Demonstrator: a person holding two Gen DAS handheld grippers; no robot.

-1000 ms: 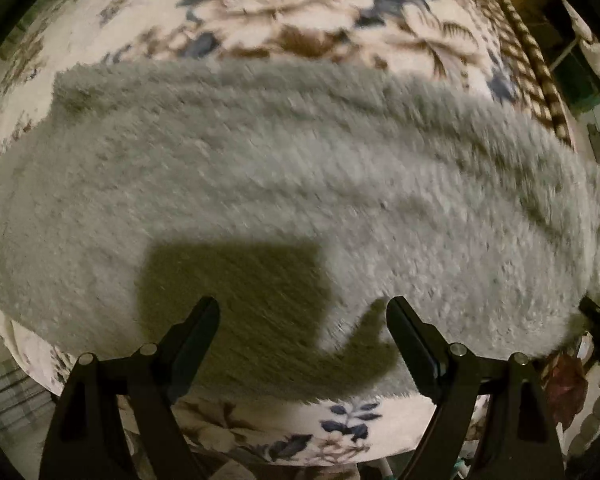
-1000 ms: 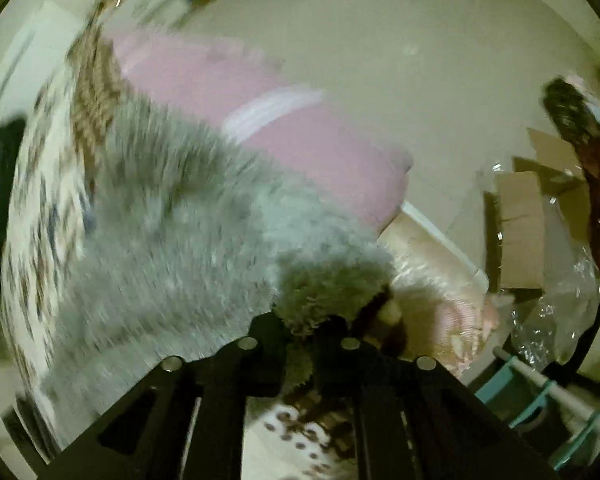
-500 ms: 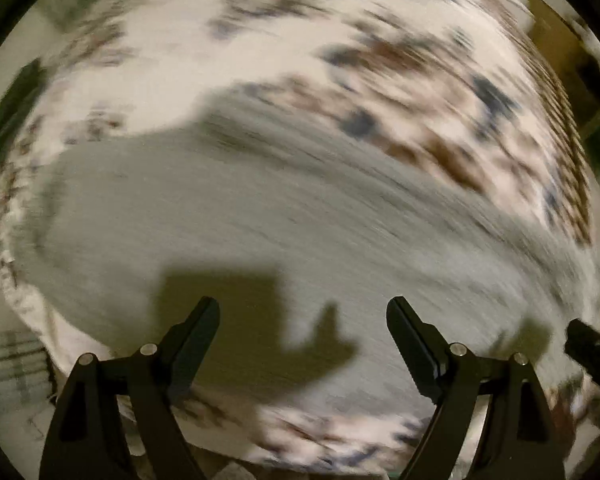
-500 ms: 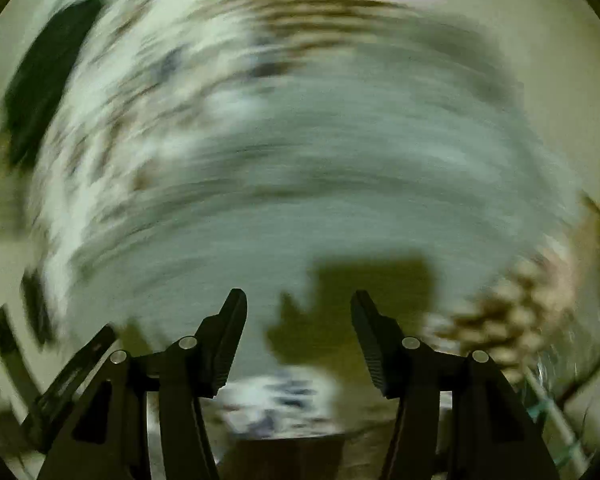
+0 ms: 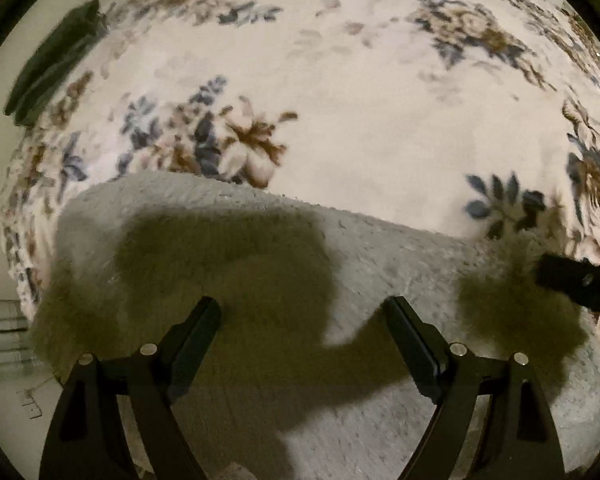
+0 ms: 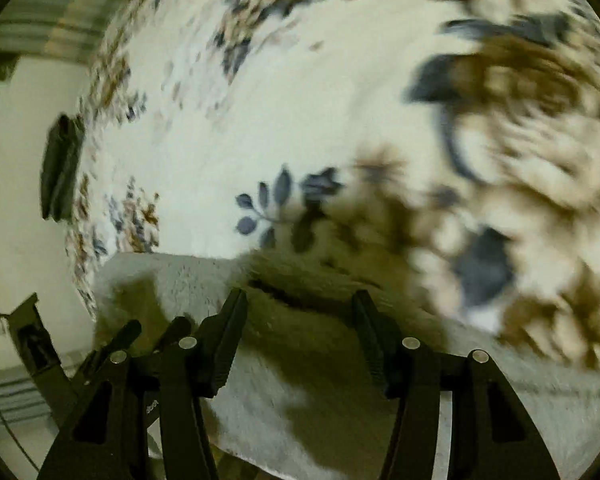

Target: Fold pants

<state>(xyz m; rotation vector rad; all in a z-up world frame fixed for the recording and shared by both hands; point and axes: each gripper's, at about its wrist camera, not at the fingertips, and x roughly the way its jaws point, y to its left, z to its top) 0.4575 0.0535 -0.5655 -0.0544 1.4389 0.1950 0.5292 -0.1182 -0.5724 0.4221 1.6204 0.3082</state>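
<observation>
Pants [image 5: 400,280]: grey, fluffy, lying flat on the blanket; in the left wrist view they fill the frame from 8 o'clock round to 4 o'clock, their far edge slanting down toward 3 o'clock.
Blanket [image 5: 380,112]: cream with brown and blue flowers, spread under the pants and filling the view from 10 to 2 o'clock.
Left gripper [image 5: 304,340]: pointing down over the pants, jaws wide apart, nothing between them, its shadow dark on the pile.
Right gripper [image 6: 300,320]: over the pants' far edge, where a darker fold shows; jaws have just been opening and stand apart, no cloth pinched between them. Its black tip also enters the left wrist view at 3 o'clock.
Dark cloth [image 5: 56,60]: a folded green-black item at 10 o'clock in the left view, on the blanket's edge, well apart from the pants.
Focus: the right wrist view is smeared toward 2 o'clock; flower detail there cannot be made out.
</observation>
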